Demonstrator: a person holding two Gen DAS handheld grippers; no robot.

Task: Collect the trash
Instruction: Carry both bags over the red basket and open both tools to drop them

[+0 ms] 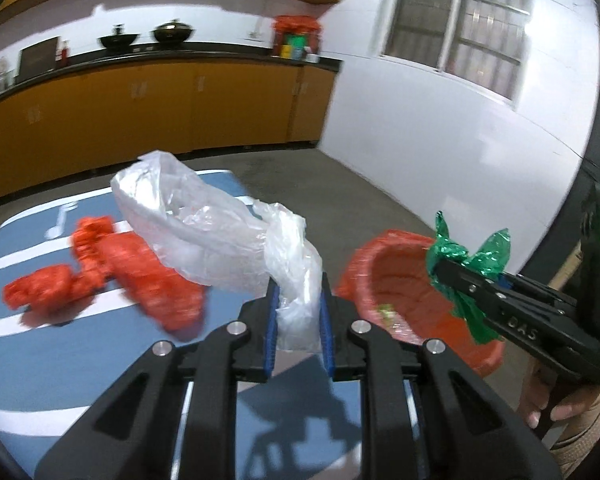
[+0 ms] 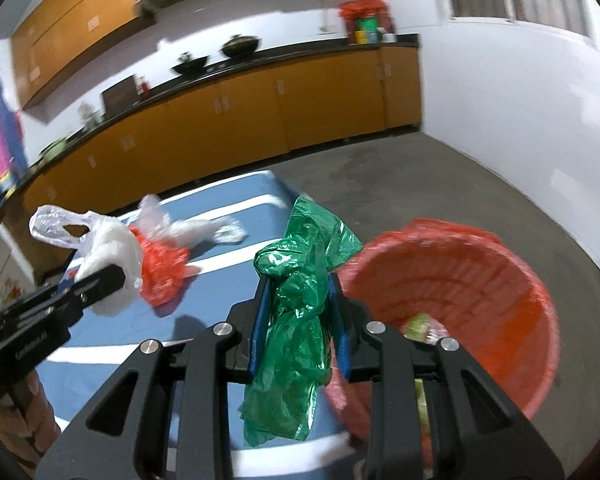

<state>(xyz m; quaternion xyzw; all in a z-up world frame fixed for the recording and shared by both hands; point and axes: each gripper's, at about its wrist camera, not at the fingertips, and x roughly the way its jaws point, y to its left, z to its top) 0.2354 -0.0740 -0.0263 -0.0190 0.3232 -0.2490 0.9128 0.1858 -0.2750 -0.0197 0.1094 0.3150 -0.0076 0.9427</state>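
Note:
My left gripper [image 1: 299,292] is shut on a clear plastic bag [image 1: 204,224] and holds it above the blue striped table [image 1: 28,364]; it also shows in the right wrist view [image 2: 112,276], where the clear bag [image 2: 108,248] hangs from it. My right gripper [image 2: 298,284] is shut on a green plastic bag [image 2: 300,300] beside the rim of the red-lined trash bin [image 2: 460,280]. In the left wrist view the right gripper [image 1: 440,268] holds the green bag [image 1: 464,256] over the bin [image 1: 400,280]. A crumpled red bag [image 1: 112,268] lies on the table, also in the right wrist view [image 2: 164,268].
Another clear bag [image 2: 196,228] lies farther back on the table. Some trash [image 2: 420,324] sits inside the bin. Orange cabinets with a black counter [image 1: 160,100] line the far wall across a grey floor. A white wall [image 1: 440,128] stands to the right.

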